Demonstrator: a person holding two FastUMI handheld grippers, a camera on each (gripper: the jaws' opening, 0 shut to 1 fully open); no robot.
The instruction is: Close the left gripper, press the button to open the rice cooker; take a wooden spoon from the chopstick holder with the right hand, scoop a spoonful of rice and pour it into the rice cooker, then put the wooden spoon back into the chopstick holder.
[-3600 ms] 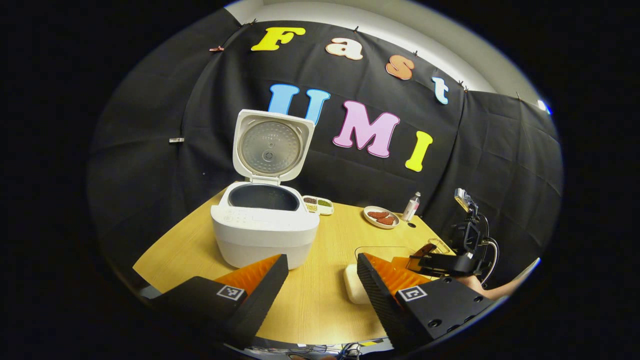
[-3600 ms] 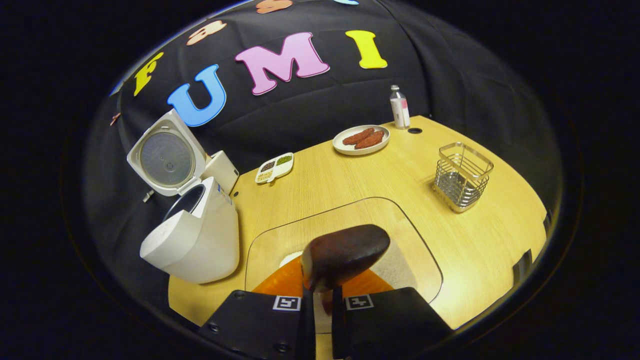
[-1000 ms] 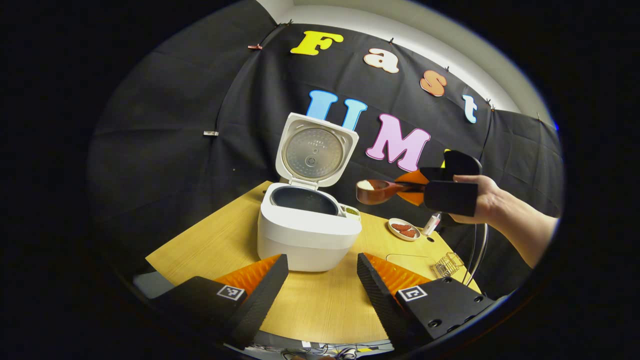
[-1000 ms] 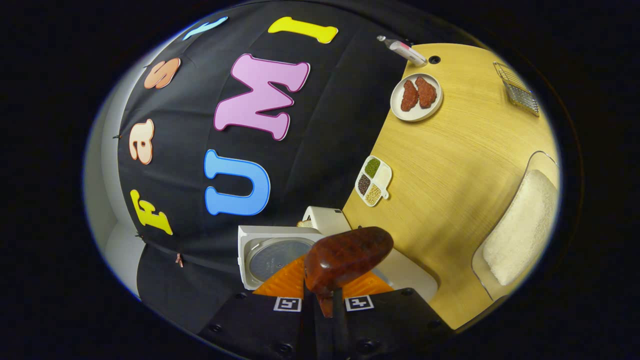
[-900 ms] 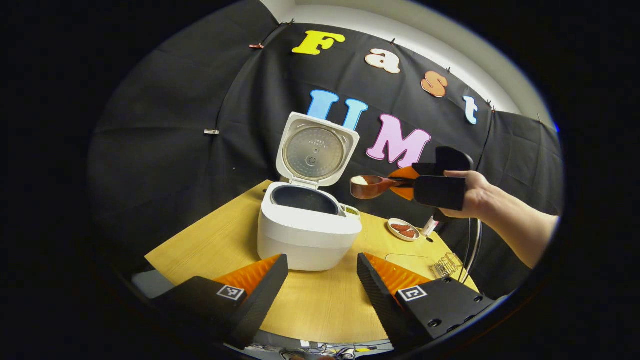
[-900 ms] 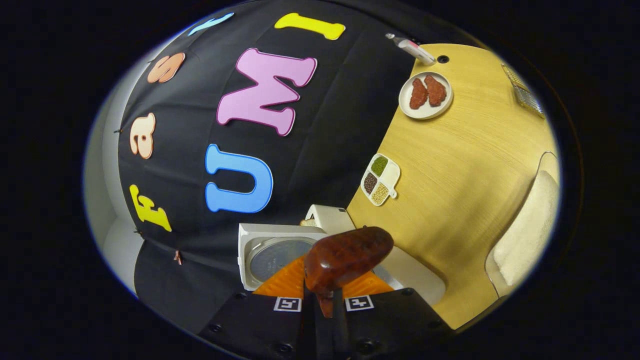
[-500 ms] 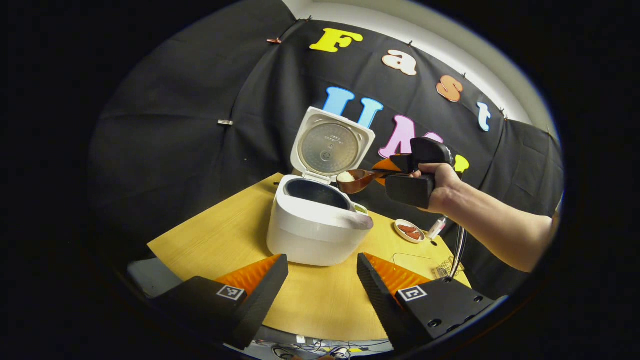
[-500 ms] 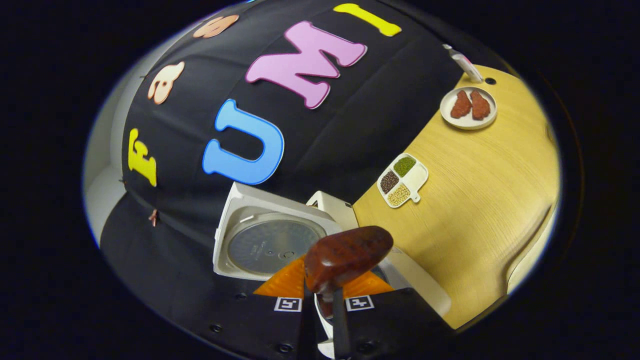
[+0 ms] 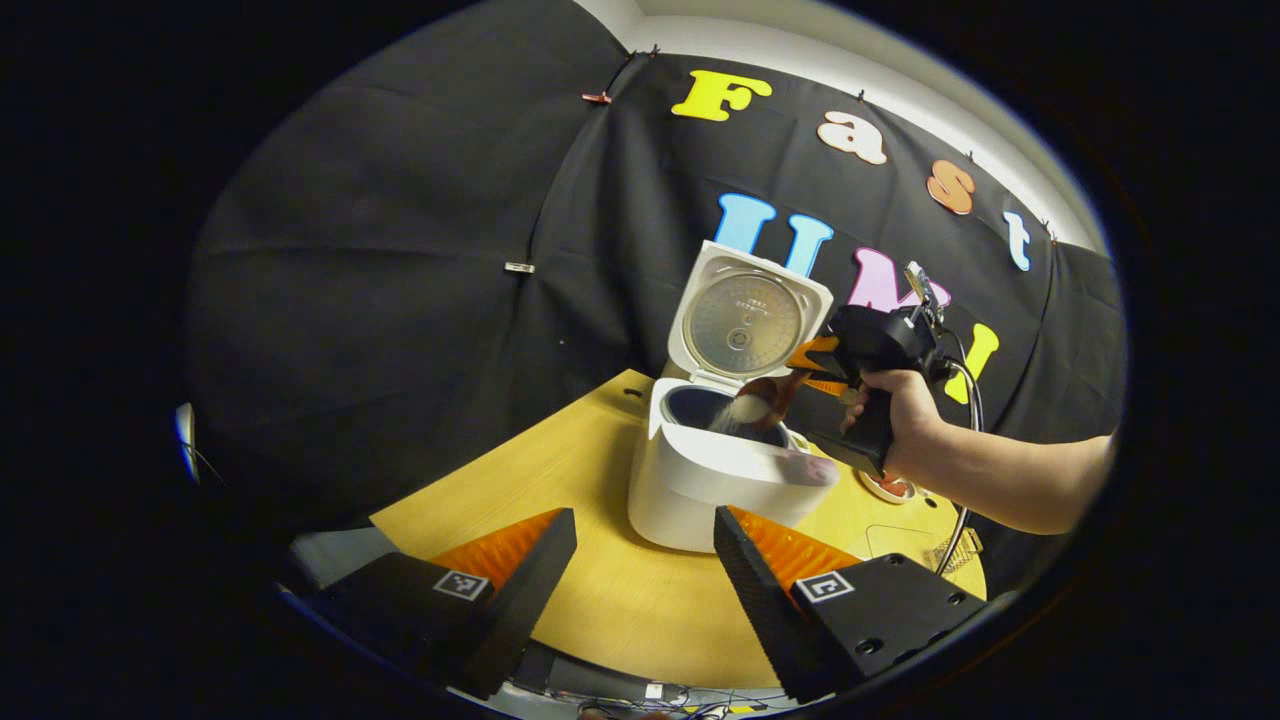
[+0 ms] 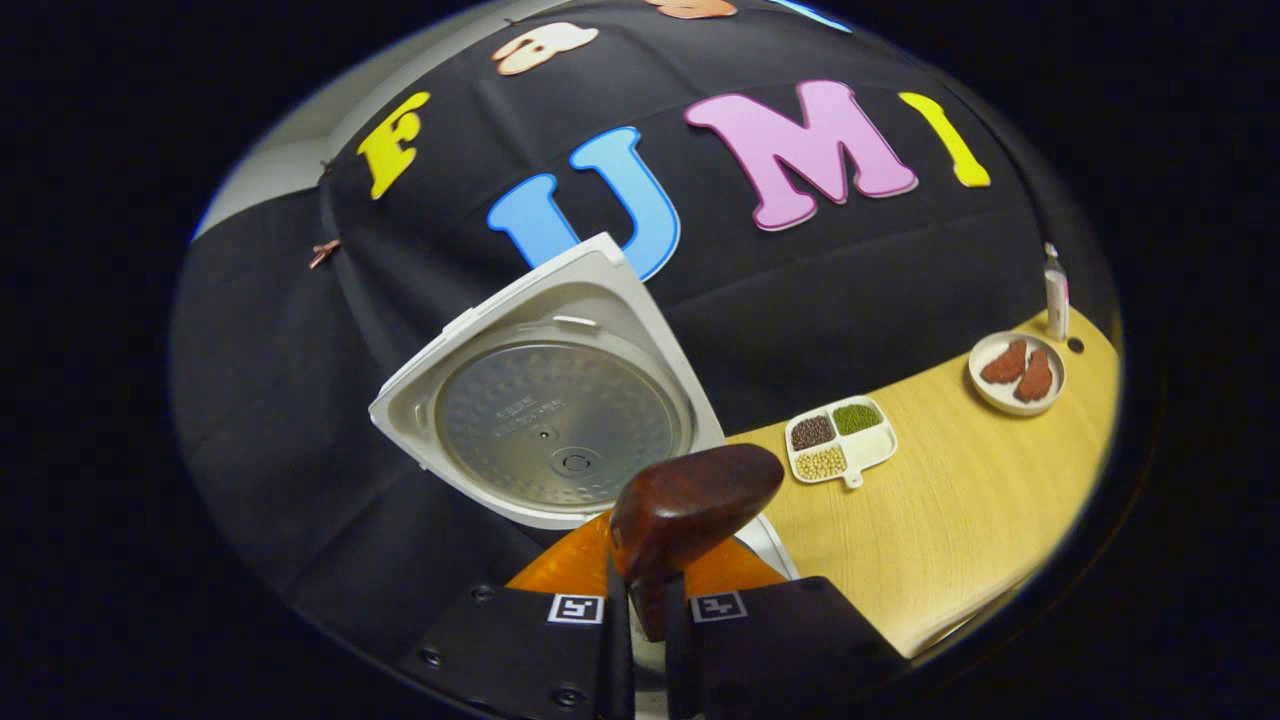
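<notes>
Two views, taken in turn, with the white square-bodied rice cooker [image 9: 705, 475] as the landmark throughout.

From the left gripper view, the cooker stands on the pale wooden worktop [image 9: 560, 480] with its white hinged lid [image 9: 748, 320] raised upright behind the dark inner pot. The left tongs [image 9: 640, 570] hover low in front of the cooker, spread wide and holding nothing. To the right of the cooker, a hand [image 9: 905, 415] grips the right tongs [image 9: 815, 365], which are pressed onto the handle of the dark brown wooden spoon [image 9: 765, 395]. The spoon bowl is tipped over the pot's opening, and white rice [image 9: 735, 415] is falling from it into the cooker. Right of the cooker, past the forearm, the wire chopstick holder [image 9: 955, 550] sits near the worktop's edge, partly hidden.

From the right gripper view, the right tongs [image 10: 645, 600] are closed on the spoon's [image 10: 690, 510] handle, the rounded back of its bowl rising just above the fingers. The cooker's lid [image 10: 550, 400] fills the space directly behind the spoon, its metal inner plate facing the camera. Right of the cooker on the worktop [image 10: 950, 520] lie a white divided dish of coloured beans [image 10: 838, 438], then a round white plate with reddish-brown pieces [image 10: 1015, 370], and a small bottle [image 10: 1055, 290] at the far edge.
</notes>
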